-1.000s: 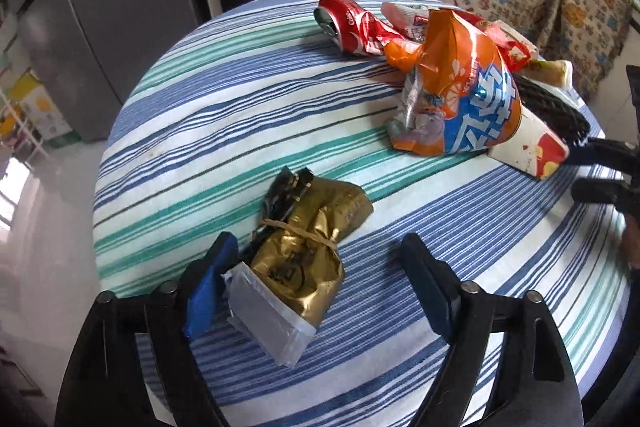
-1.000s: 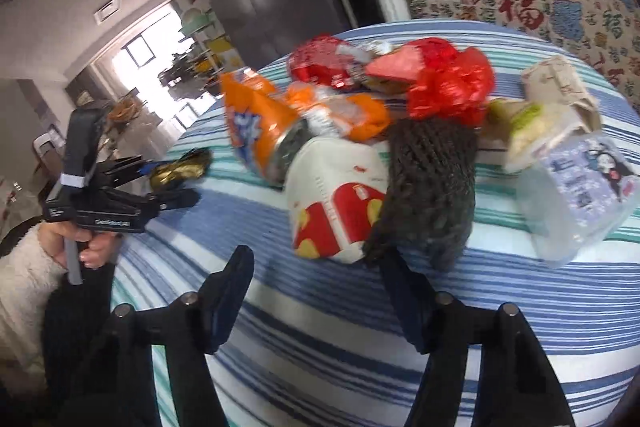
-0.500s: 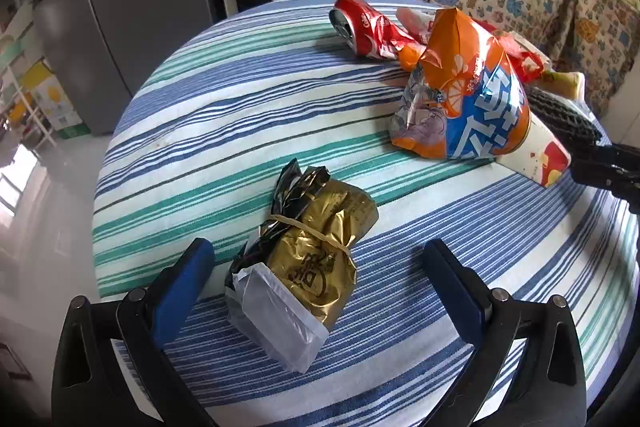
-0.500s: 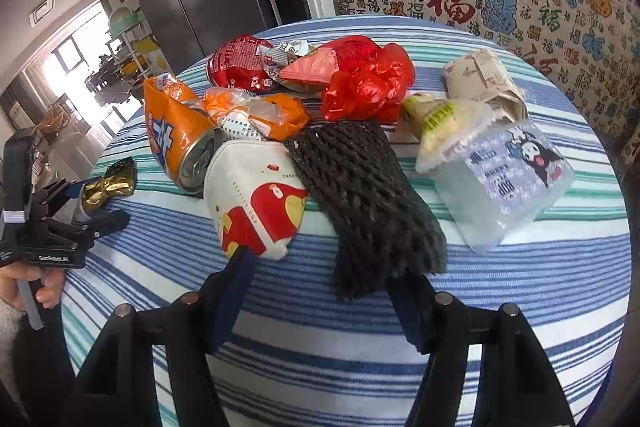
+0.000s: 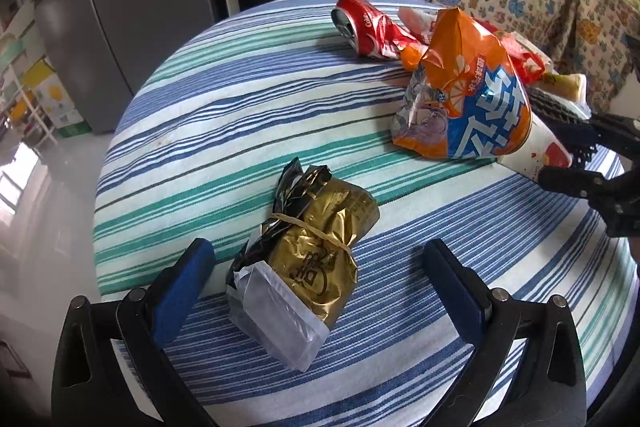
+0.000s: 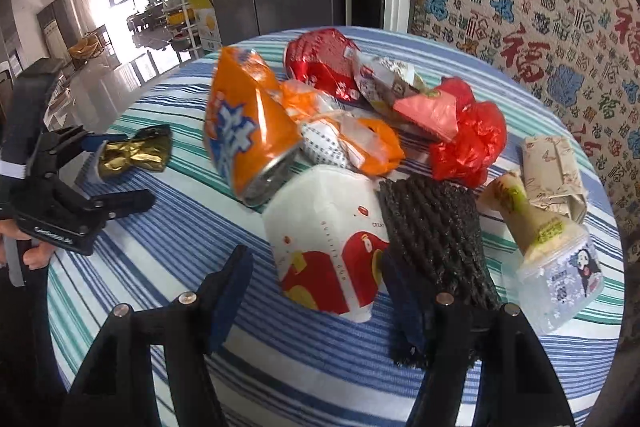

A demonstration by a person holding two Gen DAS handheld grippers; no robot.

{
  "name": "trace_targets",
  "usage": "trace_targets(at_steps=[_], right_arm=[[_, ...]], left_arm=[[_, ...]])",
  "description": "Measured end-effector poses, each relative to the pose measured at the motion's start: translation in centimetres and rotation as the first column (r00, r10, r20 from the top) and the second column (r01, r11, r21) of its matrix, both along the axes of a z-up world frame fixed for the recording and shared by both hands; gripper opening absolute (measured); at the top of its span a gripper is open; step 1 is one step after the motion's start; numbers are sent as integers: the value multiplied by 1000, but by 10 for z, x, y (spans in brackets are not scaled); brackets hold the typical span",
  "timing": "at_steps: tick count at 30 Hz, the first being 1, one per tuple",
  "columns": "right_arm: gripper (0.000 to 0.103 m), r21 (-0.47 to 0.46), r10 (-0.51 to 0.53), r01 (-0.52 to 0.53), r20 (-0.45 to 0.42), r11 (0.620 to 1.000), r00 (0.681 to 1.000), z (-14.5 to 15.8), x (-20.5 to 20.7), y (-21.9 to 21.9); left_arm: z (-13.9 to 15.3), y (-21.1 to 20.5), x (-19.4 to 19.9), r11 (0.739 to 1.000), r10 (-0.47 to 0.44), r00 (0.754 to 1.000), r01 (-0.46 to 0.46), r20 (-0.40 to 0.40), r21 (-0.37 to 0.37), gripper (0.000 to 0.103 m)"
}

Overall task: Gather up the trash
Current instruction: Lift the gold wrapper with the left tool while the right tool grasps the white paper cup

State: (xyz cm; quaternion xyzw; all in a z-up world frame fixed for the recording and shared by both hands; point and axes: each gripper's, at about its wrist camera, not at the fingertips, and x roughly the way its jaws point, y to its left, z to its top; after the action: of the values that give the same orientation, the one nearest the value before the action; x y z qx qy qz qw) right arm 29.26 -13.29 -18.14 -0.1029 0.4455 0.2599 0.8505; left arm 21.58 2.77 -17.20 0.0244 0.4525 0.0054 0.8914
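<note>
Left gripper (image 5: 316,279) wide open, gold foil packet (image 5: 316,259) lying on the striped counter (image 5: 248,115) btwn its pads, untouched. Close across the rubber-banded waist, not the slippery white end. Right gripper (image 6: 316,291) open, empty, white paper cup (image 6: 328,243) btwn its jaws, black mesh netting (image 6: 436,239) beside. Crinkly foil, crushed cans, soft bags

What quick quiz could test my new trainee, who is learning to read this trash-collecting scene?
1. True or false: the left claw is shut on the gold bag.
2. Which item lies between the right claw's fingers? A white carton; B red can; C clear cup.
3. Fill in: the gold bag is tied with a rubber ____.
Key: 1 false, it stands open; 2 A; 3 band.
</note>
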Motion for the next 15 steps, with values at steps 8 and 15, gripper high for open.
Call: trace_targets(at_steps=[8, 15], right_arm=[[42, -65, 40, -41, -15, 997, 999, 0, -6, 9], [37, 30, -38, 42, -105, 999, 994, 13, -29, -10]], left_arm=[[10, -2, -11, 999, -37, 999, 38, -15, 16, 94], [13, -4, -12, 997, -73, 997, 73, -16, 10, 30]])
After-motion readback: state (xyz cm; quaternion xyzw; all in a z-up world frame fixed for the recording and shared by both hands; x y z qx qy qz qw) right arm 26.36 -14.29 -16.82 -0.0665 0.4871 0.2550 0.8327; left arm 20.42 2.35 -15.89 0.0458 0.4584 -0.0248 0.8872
